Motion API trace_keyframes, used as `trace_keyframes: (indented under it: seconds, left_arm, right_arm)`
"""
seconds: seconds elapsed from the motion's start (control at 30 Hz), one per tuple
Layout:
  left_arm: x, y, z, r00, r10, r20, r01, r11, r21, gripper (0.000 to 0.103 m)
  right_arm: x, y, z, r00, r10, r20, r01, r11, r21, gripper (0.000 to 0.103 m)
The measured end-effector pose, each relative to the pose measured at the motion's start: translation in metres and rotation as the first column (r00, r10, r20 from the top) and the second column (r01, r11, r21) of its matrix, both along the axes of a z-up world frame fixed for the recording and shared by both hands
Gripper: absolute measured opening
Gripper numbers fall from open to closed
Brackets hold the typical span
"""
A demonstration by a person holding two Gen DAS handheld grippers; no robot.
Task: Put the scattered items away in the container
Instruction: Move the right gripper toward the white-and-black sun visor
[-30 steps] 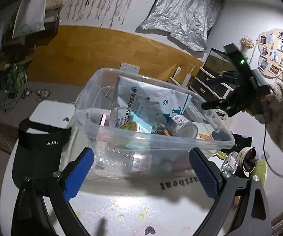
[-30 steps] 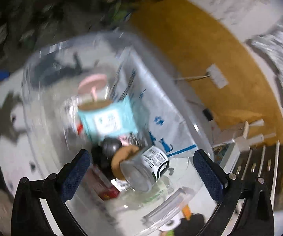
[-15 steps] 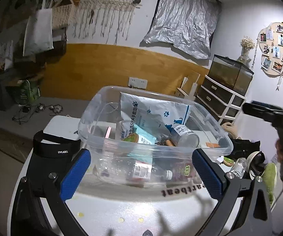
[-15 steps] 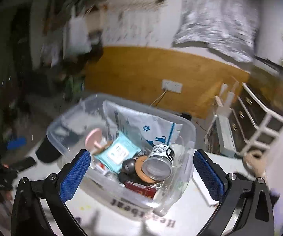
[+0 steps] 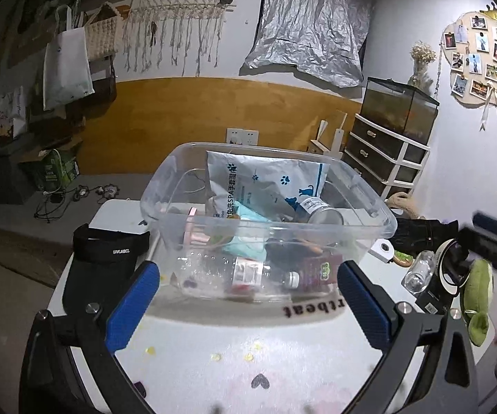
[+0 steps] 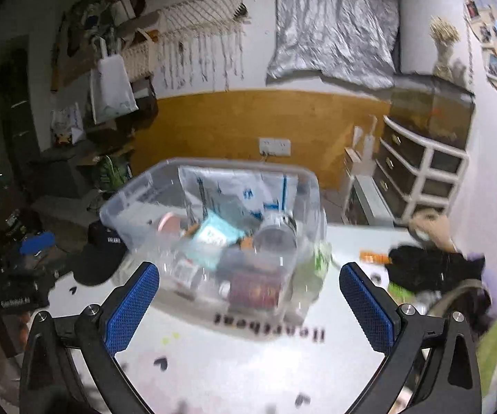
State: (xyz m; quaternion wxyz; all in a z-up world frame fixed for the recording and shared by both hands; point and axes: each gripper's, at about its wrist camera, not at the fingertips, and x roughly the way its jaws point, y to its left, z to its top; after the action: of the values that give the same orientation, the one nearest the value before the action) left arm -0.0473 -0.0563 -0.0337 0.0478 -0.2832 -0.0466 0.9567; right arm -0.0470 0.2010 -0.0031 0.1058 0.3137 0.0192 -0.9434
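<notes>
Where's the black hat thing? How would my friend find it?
Find the big see-through tub in the middle of the white table. Look just left of it: the black visor cap lies on the table, outside the tub. It alone has small white letters on its band.

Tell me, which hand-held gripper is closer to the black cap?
The left. The left hand-held gripper hovers just right of the black cap; the right hand-held gripper sits farther right, beyond the bin.
</notes>
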Motion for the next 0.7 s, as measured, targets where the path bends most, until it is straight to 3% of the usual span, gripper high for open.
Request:
trace_keyframes:
  seconds: [0.1, 0.7]
  left_arm:
    - [0.008, -0.002, 0.0, 1.0, 0.002, 0.002, -0.002, 1.0, 0.014, 0.103]
    - [0.024, -0.018, -0.015, 0.997, -0.059, 0.041, 0.057, 0.997, 0.056, 0.103]
  right_arm:
    - [0.014, 0.007, -0.009, 0.999, -0.029, 0.019, 0.03, 0.998, -0.057, 0.103]
    - [0.056, 0.01, -0.047, 0.976, -0.197, 0.09, 0.202, 0.978, -0.053, 0.103]
